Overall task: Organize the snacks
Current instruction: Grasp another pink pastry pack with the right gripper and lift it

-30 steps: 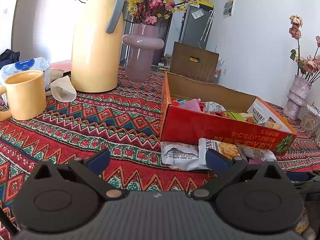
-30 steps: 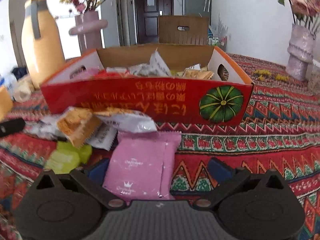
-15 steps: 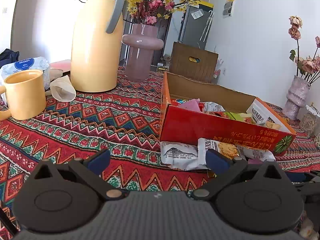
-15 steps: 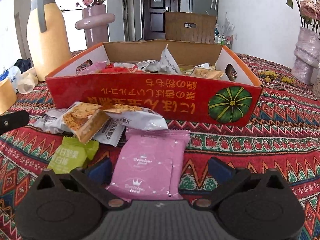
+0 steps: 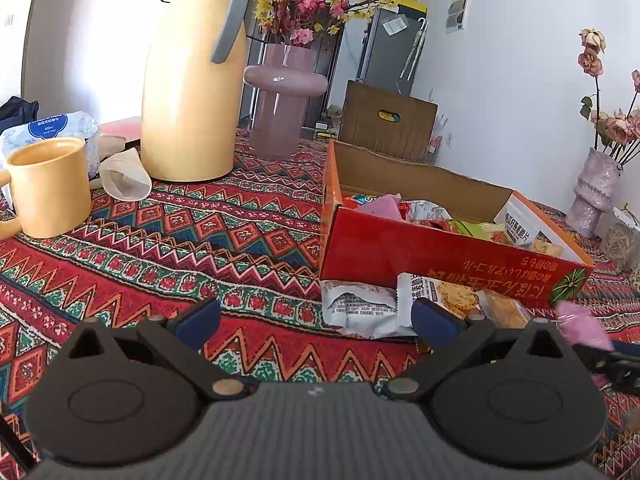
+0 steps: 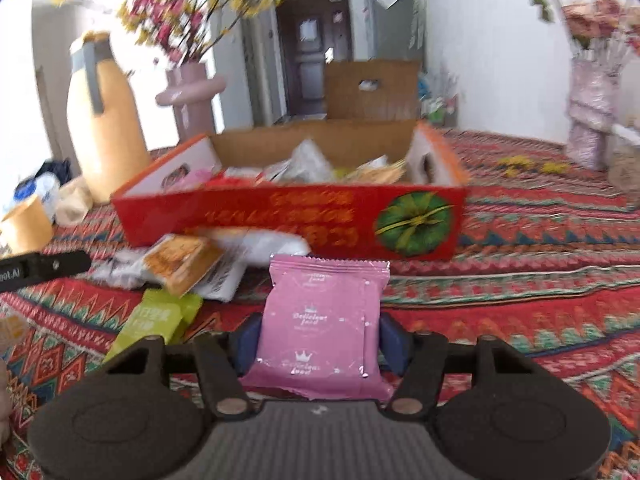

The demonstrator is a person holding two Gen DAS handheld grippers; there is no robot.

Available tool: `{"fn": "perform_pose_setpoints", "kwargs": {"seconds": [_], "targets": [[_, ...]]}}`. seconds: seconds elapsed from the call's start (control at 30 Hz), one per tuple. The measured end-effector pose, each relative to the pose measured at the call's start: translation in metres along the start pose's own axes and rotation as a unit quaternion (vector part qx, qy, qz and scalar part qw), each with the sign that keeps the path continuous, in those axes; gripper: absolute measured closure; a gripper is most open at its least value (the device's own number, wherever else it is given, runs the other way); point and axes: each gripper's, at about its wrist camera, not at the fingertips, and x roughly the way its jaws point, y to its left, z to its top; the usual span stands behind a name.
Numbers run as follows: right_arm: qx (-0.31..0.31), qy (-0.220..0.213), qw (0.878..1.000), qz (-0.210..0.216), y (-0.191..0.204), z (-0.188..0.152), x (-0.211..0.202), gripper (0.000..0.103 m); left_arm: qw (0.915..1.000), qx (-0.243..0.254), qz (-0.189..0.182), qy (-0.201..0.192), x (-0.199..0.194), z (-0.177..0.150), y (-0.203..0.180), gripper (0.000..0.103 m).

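Observation:
A red cardboard box [image 6: 280,216] holding several snack packets stands on the patterned tablecloth, and it also shows in the left wrist view as the red box [image 5: 400,252]. My right gripper [image 6: 320,340] is closing its jaws, and the pads press both sides of a pink snack packet [image 6: 324,320] in front of the box. That pink packet [image 5: 582,326] appears blurred at the right of the left wrist view. A green packet [image 6: 156,320], a biscuit packet [image 6: 180,264] and white packets [image 5: 360,308] lie loose before the box. My left gripper [image 5: 316,320] is open over the cloth with nothing between its fingers.
A yellow thermos jug [image 5: 192,92], a yellow mug [image 5: 52,188], a tipped paper cup [image 5: 124,180] and a pink vase of flowers [image 5: 280,100] stand at the back left. Another vase [image 5: 596,192] stands at the far right.
The right gripper's jaws have narrowed onto the pink packet and lifted it off the cloth, drawing back from the box. The left gripper has not moved.

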Motion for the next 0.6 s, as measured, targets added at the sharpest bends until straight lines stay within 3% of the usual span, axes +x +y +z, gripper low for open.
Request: {"fn": "perform_pose_setpoints", "kwargs": {"seconds": [0.27, 0.6], "targets": [[0.035, -0.049, 0.997, -0.044, -0.043, -0.015, -0.023, 0.043, 1.0000, 0.002, 0.007, 0.004, 0.002, 0.000, 0.000, 0.000], [0.041, -0.064, 0.997, -0.025, -0.048, -0.021, -0.020, 0.043, 0.9998, 0.004, 0.017, 0.003, 0.002, 0.000, -0.001, 0.000]]}}
